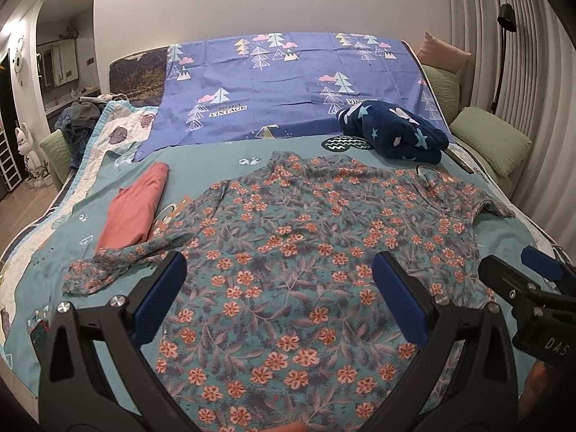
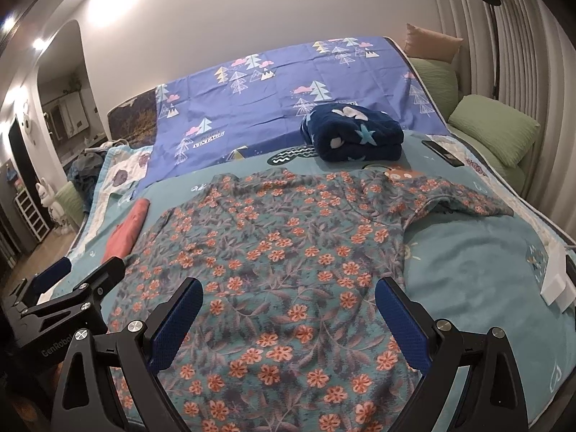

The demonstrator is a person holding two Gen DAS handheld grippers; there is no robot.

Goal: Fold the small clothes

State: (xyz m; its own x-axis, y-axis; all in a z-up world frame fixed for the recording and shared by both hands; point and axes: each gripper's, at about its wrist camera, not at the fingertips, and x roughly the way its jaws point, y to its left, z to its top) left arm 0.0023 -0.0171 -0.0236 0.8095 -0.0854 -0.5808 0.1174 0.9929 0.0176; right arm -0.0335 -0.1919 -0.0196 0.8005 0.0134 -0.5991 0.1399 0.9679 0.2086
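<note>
Floral shirt lies spread flat, front down or up not clear, on the teal bedspread of the bed. Collar end points toward the far side; both short sleeves stretch out sideways, the left one rumpled. The hem sits nearest the cameras.

Left tongs hover above the lower part of the shirt, blue pads wide apart, gripping nothing. Right tongs hover likewise over the hem area, jaws spread, empty. In the left wrist view the right tongs show at the right edge, just beside the shirt's side seam.

Folded coral-pink garment rests on the bedspread, touching the shirt's left sleeve. Folded navy star-print blanket sits beyond the collar, near it but apart. A purple tree-print sheet covers the far half of the bed. A dark phone lies right of the blanket. Green cushions line the right side.
</note>
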